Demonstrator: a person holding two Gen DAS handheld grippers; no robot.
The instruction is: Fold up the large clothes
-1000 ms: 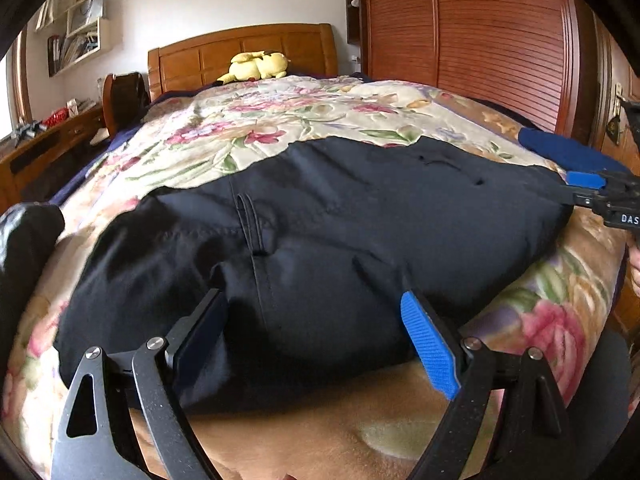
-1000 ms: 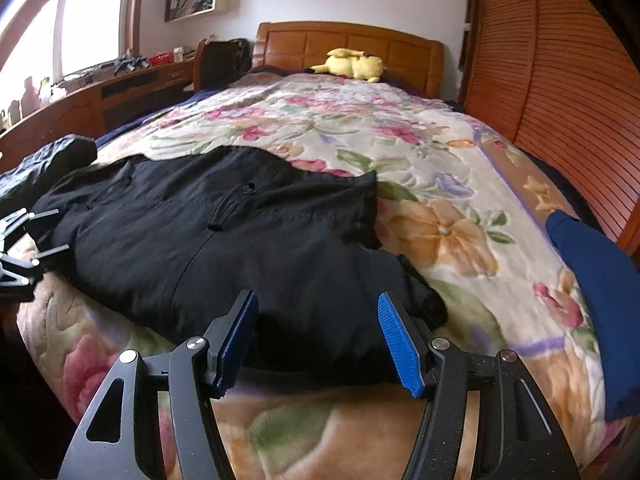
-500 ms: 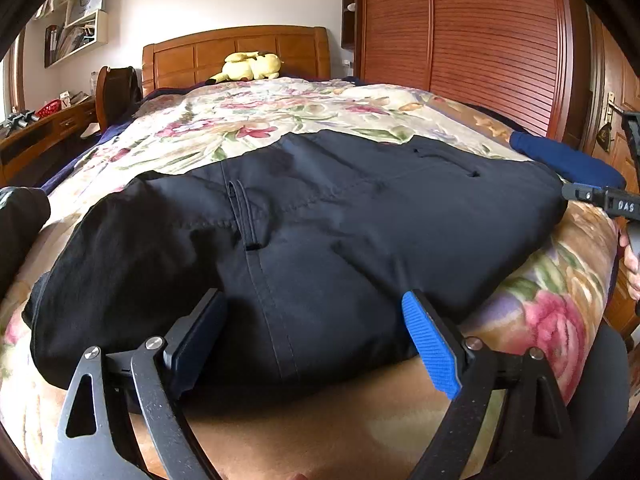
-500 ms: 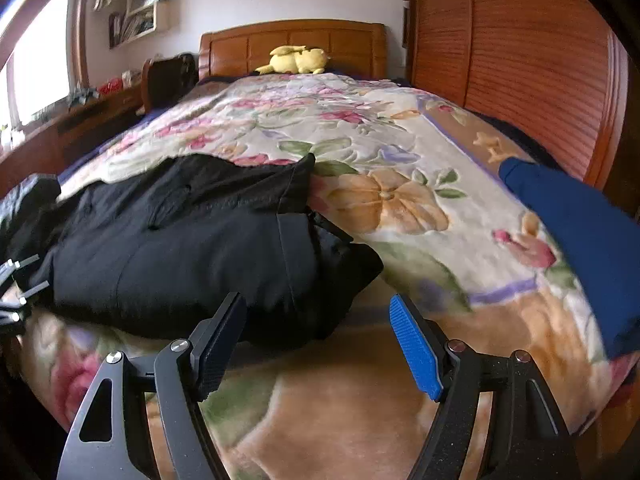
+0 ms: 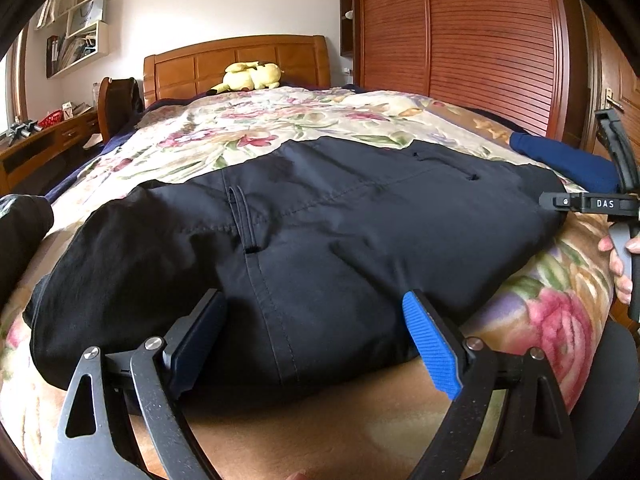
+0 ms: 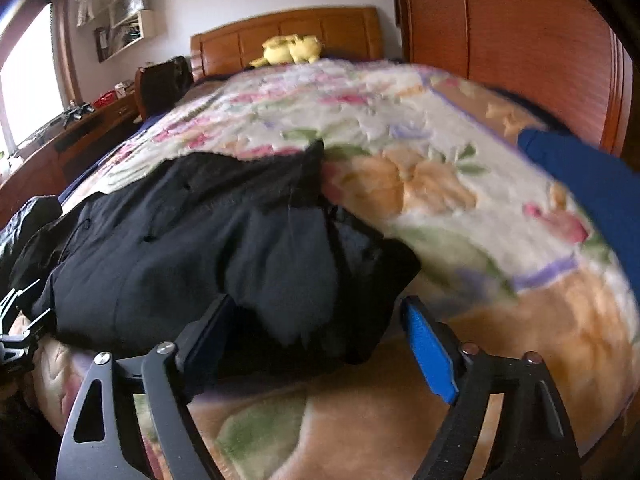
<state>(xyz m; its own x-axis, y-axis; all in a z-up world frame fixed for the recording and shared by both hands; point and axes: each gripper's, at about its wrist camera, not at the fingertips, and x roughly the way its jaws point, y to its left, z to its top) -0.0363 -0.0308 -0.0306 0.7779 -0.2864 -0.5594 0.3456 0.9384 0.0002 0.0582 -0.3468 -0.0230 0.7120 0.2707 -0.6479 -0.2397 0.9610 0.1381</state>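
While the trousers (image 5: 320, 232) lie across the quilt (image 5: 280, 128), the left gripper (image 5: 316, 344) gapes at six o'clock; the right gripper (image 6: 316, 340) is opening, seemingly touching nothing.

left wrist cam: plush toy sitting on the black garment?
No. The yellow plush toy sits by the headboard, far beyond the black garment.

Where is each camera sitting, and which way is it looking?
Left wrist view: on the left gripper, looking up the bed over the black garment; the right gripper and some fingers show at the right edge.
Right wrist view: on the right gripper, jaws opening, above the garment's right end.
Both share: garment, floral blanket, yellow plush toy, blue cloth.
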